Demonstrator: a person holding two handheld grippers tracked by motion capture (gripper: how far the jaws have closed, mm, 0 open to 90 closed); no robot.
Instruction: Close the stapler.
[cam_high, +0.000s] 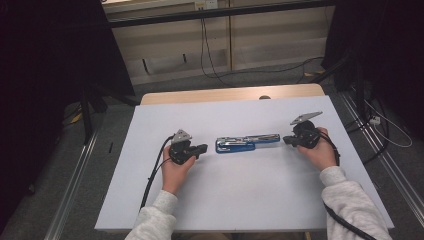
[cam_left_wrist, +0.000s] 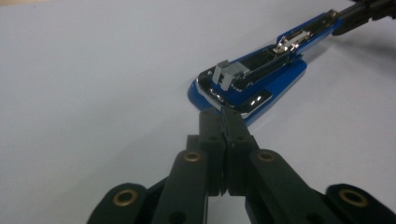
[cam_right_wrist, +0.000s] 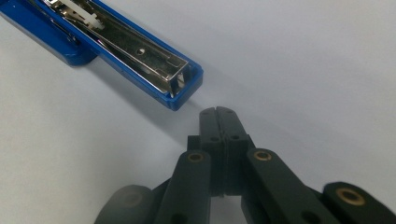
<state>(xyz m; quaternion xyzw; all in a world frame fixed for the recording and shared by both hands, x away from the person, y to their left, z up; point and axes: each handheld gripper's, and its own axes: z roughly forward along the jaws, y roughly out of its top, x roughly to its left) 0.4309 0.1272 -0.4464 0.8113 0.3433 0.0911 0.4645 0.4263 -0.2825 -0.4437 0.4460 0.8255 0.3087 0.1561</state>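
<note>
2 grippers were seen over a white table (cam_high: 240, 200), 1 held in each hand, with a blue stapler (cam_high: 246, 143) lying opened out flat between them. The left gripper (cam_high: 202, 148) was placed just beside the stapler's wider blue base end, and its jaws were pressed together with nothing between them; in the left gripper view the tips (cam_left_wrist: 222, 115) were shown just short of the chrome-edged end of the stapler (cam_left_wrist: 252, 81), though contact could not be judged. The right gripper (cam_high: 286, 140) was held at the opposite end, also with its jaws pressed together and empty. In the right gripper view the closed tips (cam_right_wrist: 217, 112) were shown just beside the blue tip of the stapler's (cam_right_wrist: 135, 56) open metal channel, apart from it. The stapler was seen near the middle of the table, lengthwise from left to right. Each forearm was covered by a pale sleeve (cam_high: 156, 220).
</note>
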